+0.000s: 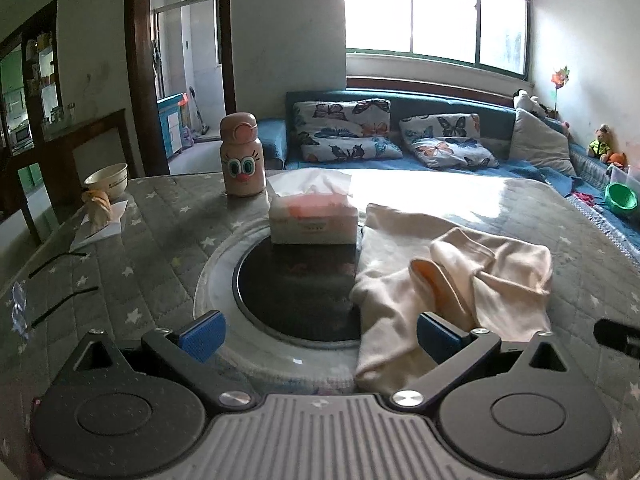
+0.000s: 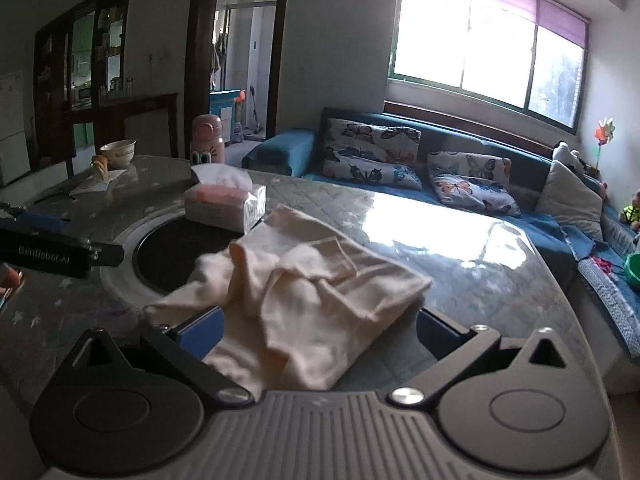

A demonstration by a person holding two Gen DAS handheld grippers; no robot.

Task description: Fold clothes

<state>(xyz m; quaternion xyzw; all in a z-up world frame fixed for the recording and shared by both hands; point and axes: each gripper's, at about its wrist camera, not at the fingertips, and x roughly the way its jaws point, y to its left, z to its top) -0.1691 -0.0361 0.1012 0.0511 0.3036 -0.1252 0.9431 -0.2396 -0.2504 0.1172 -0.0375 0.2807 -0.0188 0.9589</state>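
Observation:
A cream garment (image 1: 448,280) lies crumpled on the grey star-quilted table (image 1: 132,264), partly over the black round insert (image 1: 296,292). My left gripper (image 1: 320,338) is open, its blue pads wide apart; the right pad (image 1: 438,336) sits at the garment's near left edge. In the right wrist view the same garment (image 2: 308,300) spreads between the wide-open fingers of my right gripper (image 2: 320,336), whose left pad (image 2: 202,334) lies against the cloth. Nothing is pinched. The left gripper's body (image 2: 52,254) shows at the left edge of that view.
A tissue box (image 1: 312,216) stands just behind the insert. A pink bottle (image 1: 242,156) and a bowl (image 1: 106,180) with paper stand at the far left. Beyond the table runs a blue sofa (image 1: 400,140) with butterfly cushions, with a green bowl (image 1: 620,198) at the right.

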